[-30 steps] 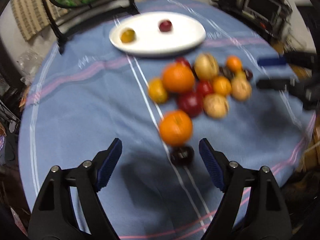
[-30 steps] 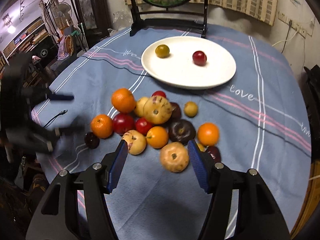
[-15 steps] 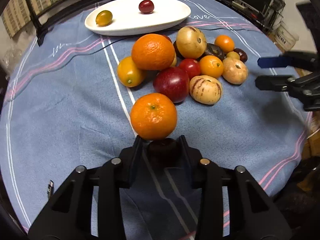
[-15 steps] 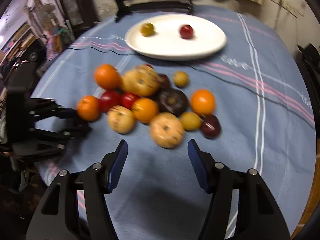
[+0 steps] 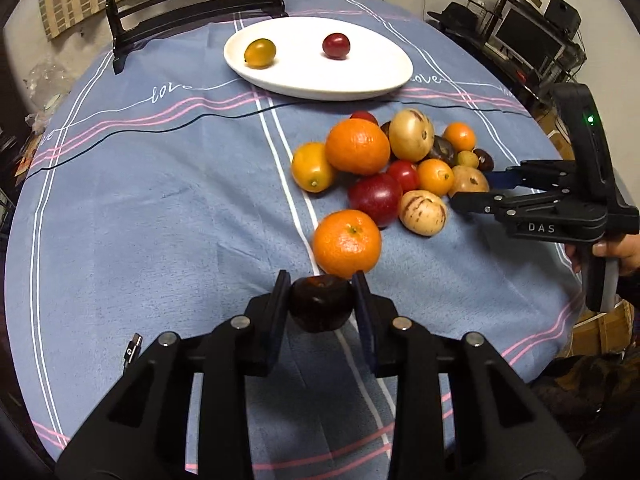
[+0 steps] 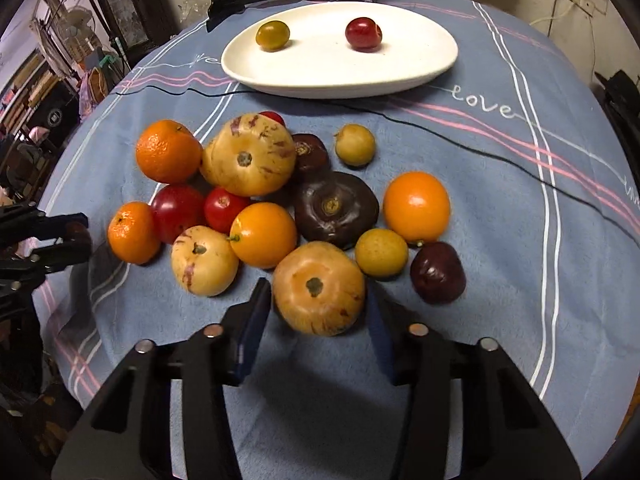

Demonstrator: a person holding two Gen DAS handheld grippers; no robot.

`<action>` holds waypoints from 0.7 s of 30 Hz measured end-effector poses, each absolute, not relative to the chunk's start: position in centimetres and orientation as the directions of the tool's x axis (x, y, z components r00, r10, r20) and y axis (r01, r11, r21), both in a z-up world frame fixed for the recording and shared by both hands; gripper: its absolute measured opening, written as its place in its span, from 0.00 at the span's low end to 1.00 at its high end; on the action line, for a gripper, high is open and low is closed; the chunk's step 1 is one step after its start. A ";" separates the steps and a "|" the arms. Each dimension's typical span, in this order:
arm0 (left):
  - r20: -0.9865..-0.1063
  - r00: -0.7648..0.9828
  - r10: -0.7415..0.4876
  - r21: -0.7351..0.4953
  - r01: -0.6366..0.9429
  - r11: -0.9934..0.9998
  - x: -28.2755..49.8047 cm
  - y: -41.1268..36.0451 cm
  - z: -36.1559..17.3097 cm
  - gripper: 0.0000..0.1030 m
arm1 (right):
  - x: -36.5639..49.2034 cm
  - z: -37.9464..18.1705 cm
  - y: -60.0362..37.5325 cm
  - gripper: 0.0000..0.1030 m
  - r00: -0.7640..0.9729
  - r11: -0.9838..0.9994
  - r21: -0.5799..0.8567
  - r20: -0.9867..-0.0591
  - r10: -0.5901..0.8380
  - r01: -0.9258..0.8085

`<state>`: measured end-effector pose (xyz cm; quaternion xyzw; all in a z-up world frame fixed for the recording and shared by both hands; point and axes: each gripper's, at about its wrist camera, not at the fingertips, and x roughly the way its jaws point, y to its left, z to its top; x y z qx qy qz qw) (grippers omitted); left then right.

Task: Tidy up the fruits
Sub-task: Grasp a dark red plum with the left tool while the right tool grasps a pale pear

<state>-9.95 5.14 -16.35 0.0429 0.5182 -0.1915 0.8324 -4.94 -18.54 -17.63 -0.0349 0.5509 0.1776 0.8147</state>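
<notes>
Left gripper (image 5: pixel 320 300) is clamped on a dark plum (image 5: pixel 321 303) near the counter's front edge; right gripper (image 6: pixel 318 304) fingers are closing around a tan fruit (image 6: pixel 319 288), not yet pressing. Squeeze gently, lift straight, then head for the plate (image 5: pixel 360 84).

Left matte-black plastic two-finger gripper (image 5: pixel 321 296): blue pads, silver rivets at pivots. Right matte-black plastic gripper (image 6: pixel 318 312): same build, white "DAS" lettering, green LED on black handle w/ grey grip.
</notes>
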 end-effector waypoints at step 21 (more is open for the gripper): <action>-0.802 0.467 -0.372 -0.210 0.362 0.908 -5.4 4.9 -11.9 0.31 | -4.3 -12.9 -22.9 0.43 0.343 0.899 0.354 -0.836 0.428 -0.258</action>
